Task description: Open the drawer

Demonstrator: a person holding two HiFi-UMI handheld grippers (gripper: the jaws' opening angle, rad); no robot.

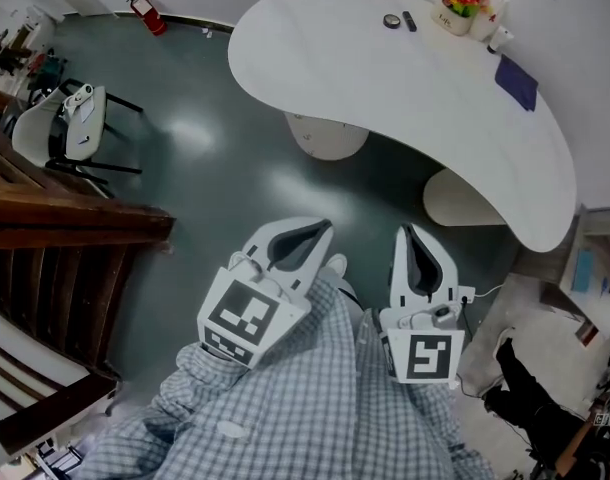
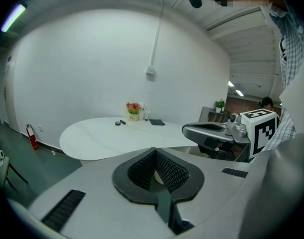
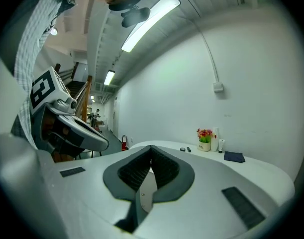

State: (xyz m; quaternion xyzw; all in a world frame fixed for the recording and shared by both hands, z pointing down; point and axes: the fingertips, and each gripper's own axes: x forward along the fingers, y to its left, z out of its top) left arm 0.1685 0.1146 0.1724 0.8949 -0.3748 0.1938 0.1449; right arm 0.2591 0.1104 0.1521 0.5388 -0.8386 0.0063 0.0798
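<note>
No drawer shows in any view. My left gripper (image 1: pixel 320 230) and right gripper (image 1: pixel 410 230) are held side by side in front of a checked shirt, over dark green floor, both pointing toward a white curved table (image 1: pixel 385 78). The left gripper (image 2: pixel 154 151) is shut, pads meeting at the tip with nothing between them. The right gripper (image 3: pixel 151 147) is shut too and holds nothing. Each shows in the other's view: the right gripper (image 2: pixel 212 129) and the left gripper (image 3: pixel 77 133).
On the table stand a flower pot (image 1: pixel 457 3), a dark blue cloth (image 1: pixel 517 80) and small black items (image 1: pixel 392 21). Two round pedestals (image 1: pixel 330 138) carry it. A wooden staircase (image 1: pixel 55 228) and a white chair (image 1: pixel 75 123) are at the left, a red fire extinguisher (image 1: pixel 147 13) by the far wall.
</note>
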